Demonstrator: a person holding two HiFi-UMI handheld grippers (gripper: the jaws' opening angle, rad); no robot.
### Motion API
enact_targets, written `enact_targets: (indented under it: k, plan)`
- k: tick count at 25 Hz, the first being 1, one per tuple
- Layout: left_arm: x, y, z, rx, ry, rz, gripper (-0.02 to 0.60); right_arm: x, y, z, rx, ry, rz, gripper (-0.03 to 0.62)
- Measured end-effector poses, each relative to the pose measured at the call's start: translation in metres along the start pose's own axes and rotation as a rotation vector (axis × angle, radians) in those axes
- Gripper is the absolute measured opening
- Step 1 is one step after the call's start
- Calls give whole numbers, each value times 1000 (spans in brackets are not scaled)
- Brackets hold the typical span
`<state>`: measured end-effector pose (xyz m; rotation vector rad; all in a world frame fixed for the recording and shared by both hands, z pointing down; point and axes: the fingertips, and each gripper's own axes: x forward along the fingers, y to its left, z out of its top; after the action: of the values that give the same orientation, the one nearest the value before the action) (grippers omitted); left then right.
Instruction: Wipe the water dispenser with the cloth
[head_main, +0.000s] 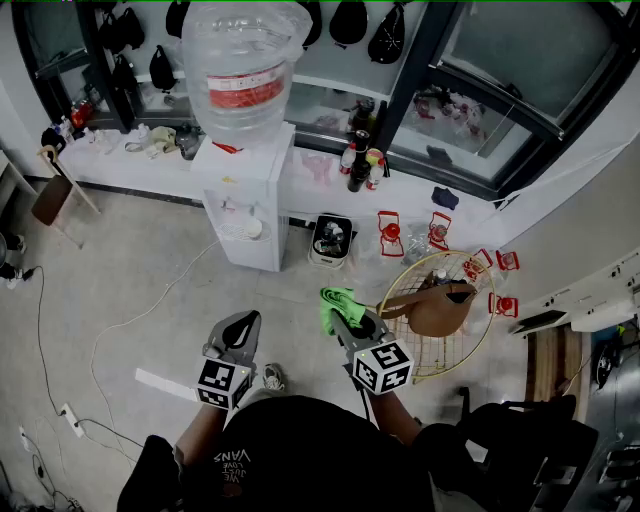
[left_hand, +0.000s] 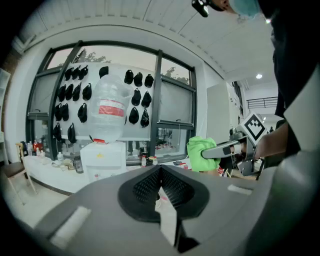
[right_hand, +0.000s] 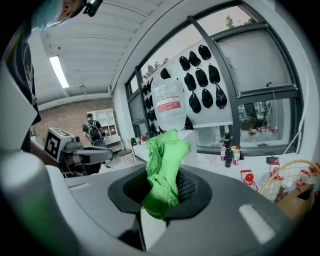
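Note:
A white water dispenser (head_main: 243, 195) with a clear bottle (head_main: 243, 62) on top stands against the far counter; it also shows in the left gripper view as the dispenser (left_hand: 103, 159) and in the right gripper view as the bottle (right_hand: 169, 107). My right gripper (head_main: 343, 306) is shut on a bright green cloth (head_main: 335, 305), which bunches upward between the jaws, cloth (right_hand: 164, 170). My left gripper (head_main: 241, 325) is shut with nothing in it, gripper (left_hand: 160, 181). Both grippers hover over the floor, well short of the dispenser. The green cloth (left_hand: 201, 154) shows to the left gripper's right.
A round wire basket (head_main: 440, 320) with a brown bag (head_main: 440, 308) stands at my right. A white counter (head_main: 330, 185) carries dark bottles (head_main: 357, 162). A small bin (head_main: 331, 240) sits beside the dispenser. Cables (head_main: 110, 330) trail across the floor at left. A person with a backpack (right_hand: 93, 131) stands far off.

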<state>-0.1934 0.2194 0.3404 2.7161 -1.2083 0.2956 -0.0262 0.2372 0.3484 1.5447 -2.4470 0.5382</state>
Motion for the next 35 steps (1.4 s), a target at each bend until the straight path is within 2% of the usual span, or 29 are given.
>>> enact_targets:
  k: [5, 11, 16, 24, 31, 35]
  plan:
    - [1, 5, -3, -2, 4, -3, 2, 9, 8, -3, 110, -20, 83, 91]
    - [-4, 30, -6, 3, 17, -10, 2, 39, 7, -8, 124, 9, 49, 92]
    - [-5, 72, -19, -18, 59, 37, 2, 64, 5, -7, 158, 10, 27, 92]
    - [52, 85, -15, -27, 76, 47, 2, 112, -45, 3, 128, 41, 42, 92]
    - [126, 100, -3, -64, 86, 165, 2, 187, -104, 19, -19, 119, 192, 92]
    - [170, 106, 7, -67, 89, 215, 2, 227, -130, 26, -61, 137, 274, 92]
